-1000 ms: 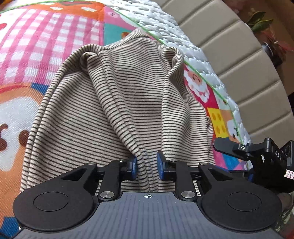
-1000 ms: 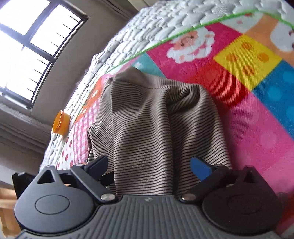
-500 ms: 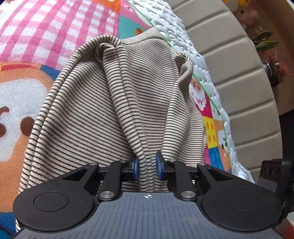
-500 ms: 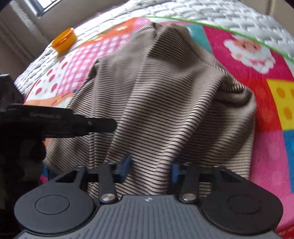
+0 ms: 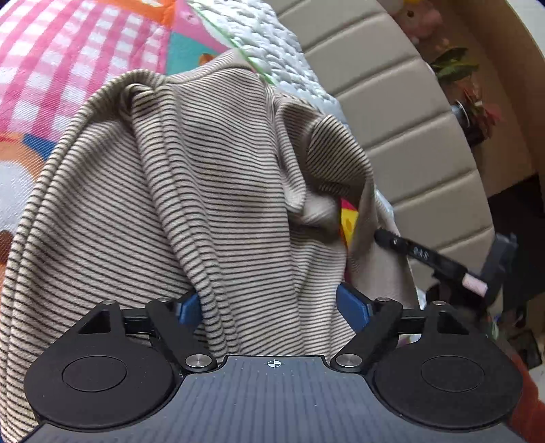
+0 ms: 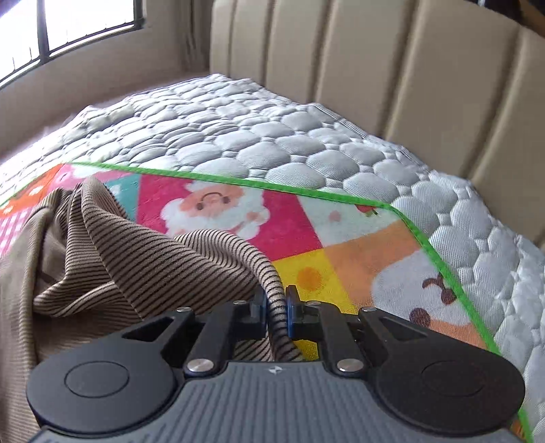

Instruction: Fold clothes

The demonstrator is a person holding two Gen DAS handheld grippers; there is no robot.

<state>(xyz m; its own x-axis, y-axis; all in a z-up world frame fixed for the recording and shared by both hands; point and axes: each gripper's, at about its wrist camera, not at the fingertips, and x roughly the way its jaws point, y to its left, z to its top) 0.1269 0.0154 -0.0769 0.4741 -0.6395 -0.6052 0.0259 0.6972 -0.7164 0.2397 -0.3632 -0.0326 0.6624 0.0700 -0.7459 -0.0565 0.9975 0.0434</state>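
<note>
Right wrist view: a striped garment (image 6: 143, 259) edge is clamped by the right gripper (image 6: 275, 305) at lower centre; the left gripper (image 5: 272, 303), just opened, is released around slack fabric.

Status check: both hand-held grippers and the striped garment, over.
Left hand-held gripper just opened, cloth loose between jaws. Right hand-held gripper shut on striped garment fold. Nothing in the way.

bed: patchwork blanket (image 6: 357, 252) on quilted mattress (image 6: 272, 143) | padded headboard (image 6: 391, 68) | window (image 6: 51, 27) | plant (image 5: 456, 64)

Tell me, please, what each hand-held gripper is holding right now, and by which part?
The right hand-held gripper pinches a folded edge of the beige black-striped knit garment. The left hand-held gripper, jaws just opened, holds nothing.
</note>
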